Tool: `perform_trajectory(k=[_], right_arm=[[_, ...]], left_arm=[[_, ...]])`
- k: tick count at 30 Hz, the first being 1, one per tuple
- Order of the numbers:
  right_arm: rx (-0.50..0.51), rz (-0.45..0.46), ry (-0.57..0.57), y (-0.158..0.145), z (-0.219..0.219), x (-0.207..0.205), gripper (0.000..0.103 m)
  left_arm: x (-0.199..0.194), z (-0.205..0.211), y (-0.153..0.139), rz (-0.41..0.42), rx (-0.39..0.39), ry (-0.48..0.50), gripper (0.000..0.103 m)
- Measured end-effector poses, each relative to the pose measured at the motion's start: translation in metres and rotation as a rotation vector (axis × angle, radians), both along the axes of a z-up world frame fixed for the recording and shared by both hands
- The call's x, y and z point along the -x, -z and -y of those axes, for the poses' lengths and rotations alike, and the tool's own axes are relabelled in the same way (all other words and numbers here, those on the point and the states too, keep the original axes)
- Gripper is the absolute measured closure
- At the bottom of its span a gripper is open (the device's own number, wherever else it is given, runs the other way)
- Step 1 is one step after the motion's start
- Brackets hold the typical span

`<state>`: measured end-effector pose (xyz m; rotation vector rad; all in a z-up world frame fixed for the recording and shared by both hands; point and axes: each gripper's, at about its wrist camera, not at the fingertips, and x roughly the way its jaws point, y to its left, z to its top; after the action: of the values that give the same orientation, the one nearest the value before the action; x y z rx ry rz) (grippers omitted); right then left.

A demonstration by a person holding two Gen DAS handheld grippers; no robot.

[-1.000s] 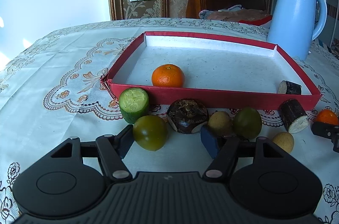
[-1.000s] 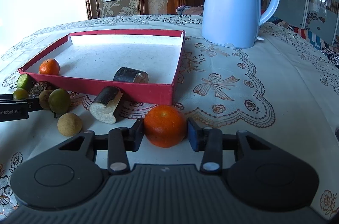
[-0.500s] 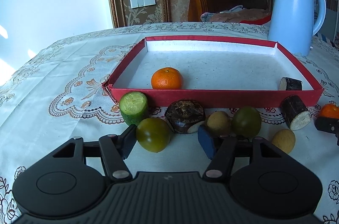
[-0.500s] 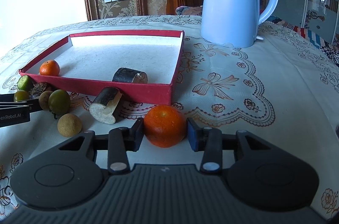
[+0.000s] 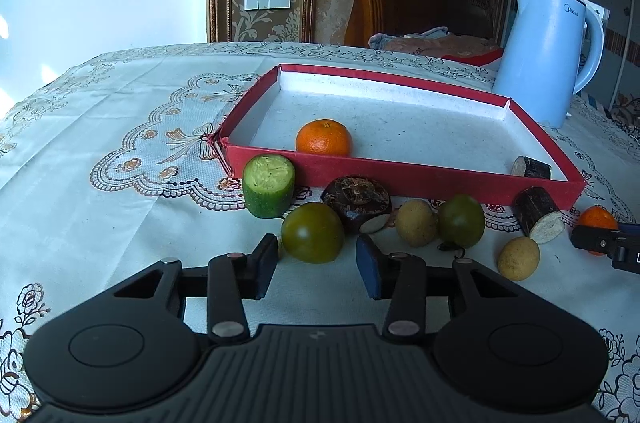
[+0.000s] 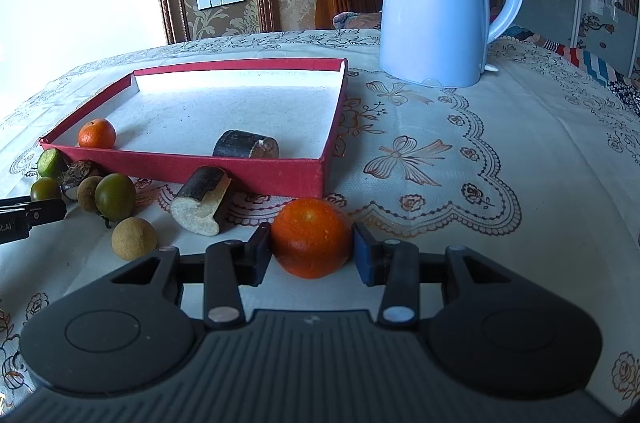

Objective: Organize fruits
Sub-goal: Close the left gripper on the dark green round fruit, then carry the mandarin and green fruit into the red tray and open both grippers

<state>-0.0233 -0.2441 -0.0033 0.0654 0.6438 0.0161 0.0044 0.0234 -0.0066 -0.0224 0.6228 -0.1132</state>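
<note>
A: Left wrist view. What is the left gripper (image 5: 316,259) doing?

B: Its jaws have just been closing around the near green tomato (image 5: 312,232). The left pad sits just beside the fruit; a small gap shows at the right pad, so nothing is clamped yet. The tomato rests on the tablecloth (image 5: 120,183), in front of the red tray (image 5: 400,177).

A: How should this grasp be finished?

B: In my judgement: centre the tomato between the pads, close gently since it is round and may roll or bruise, then lift clear of the chestnut-like piece (image 5: 356,197) touching it from behind.

A: Count for this view?

B: Two green tomatoes, the second (image 5: 461,220) further right; two tan longans (image 5: 416,222) (image 5: 518,258); one cucumber stub (image 5: 269,184); two dark cane pieces, one in the tray (image 5: 532,167), one outside (image 5: 538,211); one orange in the tray (image 5: 323,138), one at the right edge (image 5: 598,219); one kettle (image 5: 548,51).

A: Right wrist view?

B: The right gripper (image 6: 312,250) is clamped on the outside orange (image 6: 312,237), both pads pressing its sides, low over the cloth just before the tray's near corner (image 6: 320,175).

A: Advice there?

B: Keep a steady squeeze and raise it above the wall before moving it in.

A: Count here?

B: The same: two oranges, two cane pieces, two tomatoes, two longans, one cucumber stub, one kettle.
</note>
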Motion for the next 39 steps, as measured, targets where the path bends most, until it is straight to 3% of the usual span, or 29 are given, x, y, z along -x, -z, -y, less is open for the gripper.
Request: perform_trajectory(k=[14,21,39], right_arm=[[-0.028,0.005,-0.010,0.000,0.003,0.001,0.063],[-0.028,0.005,-0.009,0.000,0.003,0.001,0.063],[0.015,0.000,-0.008,-0.001,-0.004,0.001,0.063]], left_arm=[[-0.007,0.003,0.000,-0.006,-0.015,-0.025,0.061],[-0.007,0.003,-0.001,0.000,-0.025,-0.041,0.069],[-0.004,0.010,0.000,0.020,-0.060,-0.055,0.069]])
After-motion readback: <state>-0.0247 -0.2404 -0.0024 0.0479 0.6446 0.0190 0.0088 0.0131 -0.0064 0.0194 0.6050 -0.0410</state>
